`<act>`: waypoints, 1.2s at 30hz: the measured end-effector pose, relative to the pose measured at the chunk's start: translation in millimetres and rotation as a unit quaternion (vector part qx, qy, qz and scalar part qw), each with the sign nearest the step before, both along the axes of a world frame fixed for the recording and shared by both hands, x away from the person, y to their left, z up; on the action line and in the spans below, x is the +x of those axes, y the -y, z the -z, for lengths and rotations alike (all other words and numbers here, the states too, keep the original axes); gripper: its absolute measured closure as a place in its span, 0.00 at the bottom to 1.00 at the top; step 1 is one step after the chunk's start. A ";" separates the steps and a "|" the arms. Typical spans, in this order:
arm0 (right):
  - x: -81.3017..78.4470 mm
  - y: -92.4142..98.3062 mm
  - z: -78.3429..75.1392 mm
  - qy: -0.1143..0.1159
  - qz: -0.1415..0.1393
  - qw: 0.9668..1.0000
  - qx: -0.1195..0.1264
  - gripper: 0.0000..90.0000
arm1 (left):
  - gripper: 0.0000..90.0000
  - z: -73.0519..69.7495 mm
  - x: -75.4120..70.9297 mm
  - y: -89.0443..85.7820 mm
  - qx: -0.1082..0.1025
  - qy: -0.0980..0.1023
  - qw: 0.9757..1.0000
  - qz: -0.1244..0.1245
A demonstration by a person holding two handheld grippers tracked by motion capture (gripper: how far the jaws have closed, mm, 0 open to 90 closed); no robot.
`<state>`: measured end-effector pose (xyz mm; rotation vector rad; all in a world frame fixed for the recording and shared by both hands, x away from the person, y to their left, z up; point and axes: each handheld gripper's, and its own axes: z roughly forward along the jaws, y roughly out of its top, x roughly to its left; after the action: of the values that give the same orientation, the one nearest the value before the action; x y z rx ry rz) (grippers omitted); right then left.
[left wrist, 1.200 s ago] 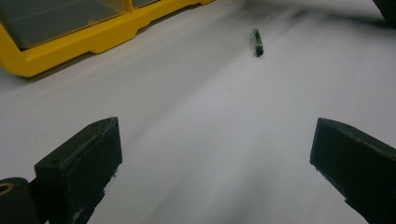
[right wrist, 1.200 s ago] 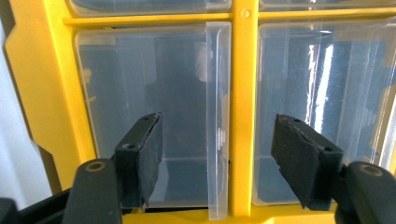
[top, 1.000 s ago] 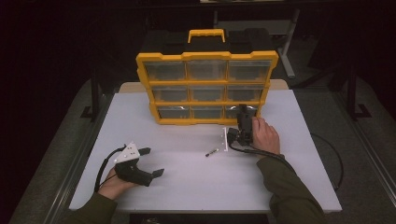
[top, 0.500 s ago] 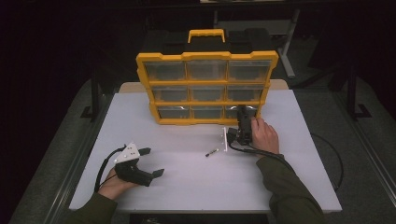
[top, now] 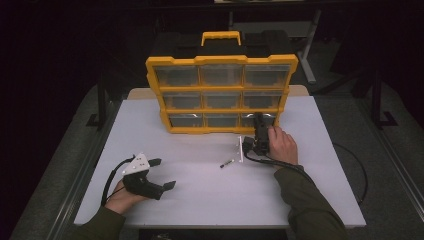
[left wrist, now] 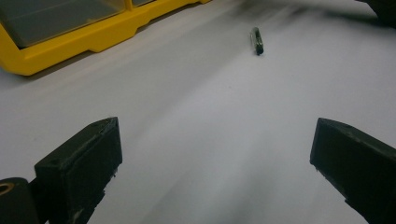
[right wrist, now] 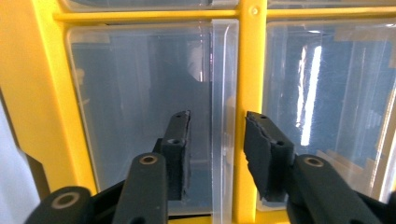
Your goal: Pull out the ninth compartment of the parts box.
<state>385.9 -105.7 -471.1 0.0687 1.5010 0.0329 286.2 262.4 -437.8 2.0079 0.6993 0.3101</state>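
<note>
The right claw (right wrist: 217, 154), jaws just narrowed but not yet gripping, is set astride the bottom-right drawer's upright edge (right wrist: 223, 93), near the worktop's far edge.

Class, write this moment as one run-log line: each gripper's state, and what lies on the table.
right gripper: jaws closing around clear drawer's edge, bottom row of yellow organizer | left gripper: open, resting on table | small dark part: loose

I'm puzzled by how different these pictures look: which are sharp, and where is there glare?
High view: bright white table, dark surroundings. Left gripper view: the small dark piece and yellow organizer are soft and streaky. Right gripper view: white glare streaks on the clear drawer.
</note>
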 end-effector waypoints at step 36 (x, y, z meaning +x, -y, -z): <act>0.2 2.8 -0.3 0.004 0.015 1.000 -0.004 0.87 | 0.02 0.0 -0.6 -0.3 -0.002 0.002 1.000 -0.001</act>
<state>386.1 -108.5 -470.8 0.0839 1.4920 0.0039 285.6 262.7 -437.8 2.0021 0.6993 0.3121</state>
